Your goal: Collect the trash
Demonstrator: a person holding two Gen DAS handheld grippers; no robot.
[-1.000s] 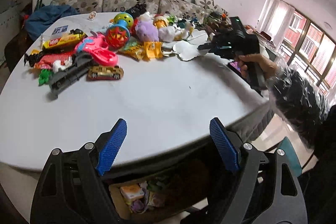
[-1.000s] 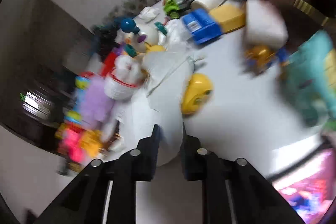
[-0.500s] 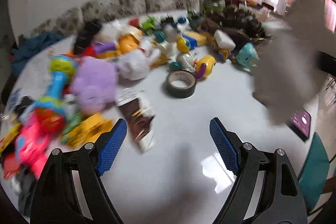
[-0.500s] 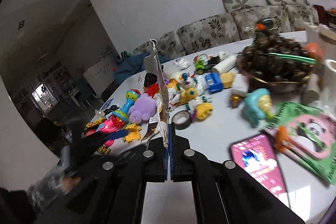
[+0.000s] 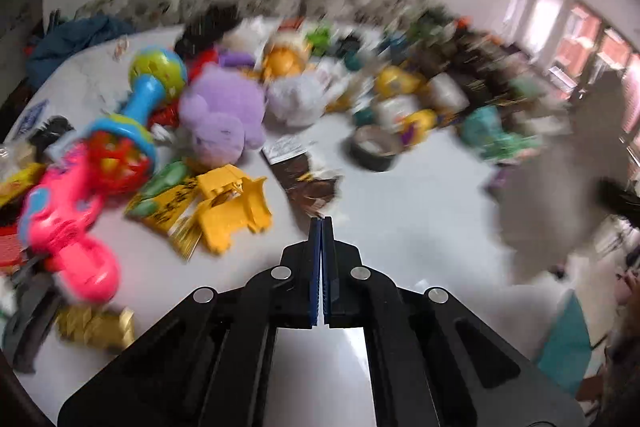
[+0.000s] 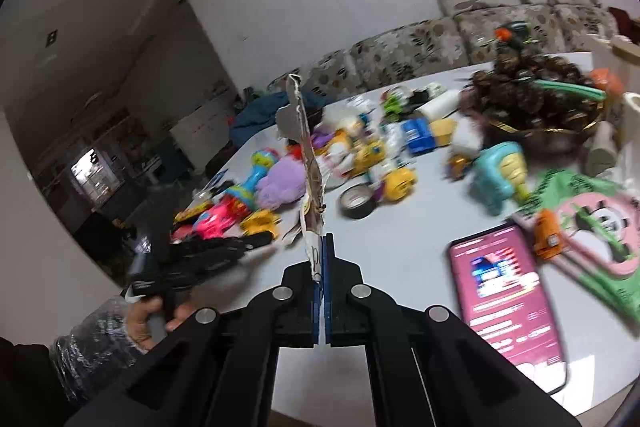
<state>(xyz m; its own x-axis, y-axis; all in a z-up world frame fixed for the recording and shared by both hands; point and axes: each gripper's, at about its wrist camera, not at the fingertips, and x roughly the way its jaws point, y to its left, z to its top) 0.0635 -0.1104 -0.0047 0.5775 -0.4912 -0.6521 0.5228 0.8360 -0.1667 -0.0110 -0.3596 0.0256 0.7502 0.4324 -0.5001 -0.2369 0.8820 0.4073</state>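
Half a second earlier the left claw [image 5: 321, 227] was wide open; by this moment its blue pads had come fully together with nothing visible between them, tips hovering right at the near edge of a brown torn wrapper [image 5: 308, 183] lying on the white table [image 5: 420, 227]. Left view was pretty blurry, so whether the tips actually touched that wrapper, can't tell.

Right claw [image 6: 322, 247] hadn't changed: clamped shut on a torn scrap of paper [image 6: 306, 155], which stood upright, edge-on to the camera, held up above the table [image 6: 404, 251].

On the table, left of the brown wrapper, sat a yellow plastic toy [image 5: 232, 211], a pink toy [image 5: 68, 223] and a purple plush [image 5: 224, 115]. A roll of tape [image 5: 374, 149] lay to the wrapper's right. From the right side, a phone [image 6: 504, 295] with its screen lit was lying near the table edge, with a green and pink panda packet [image 6: 588, 231] beside it.
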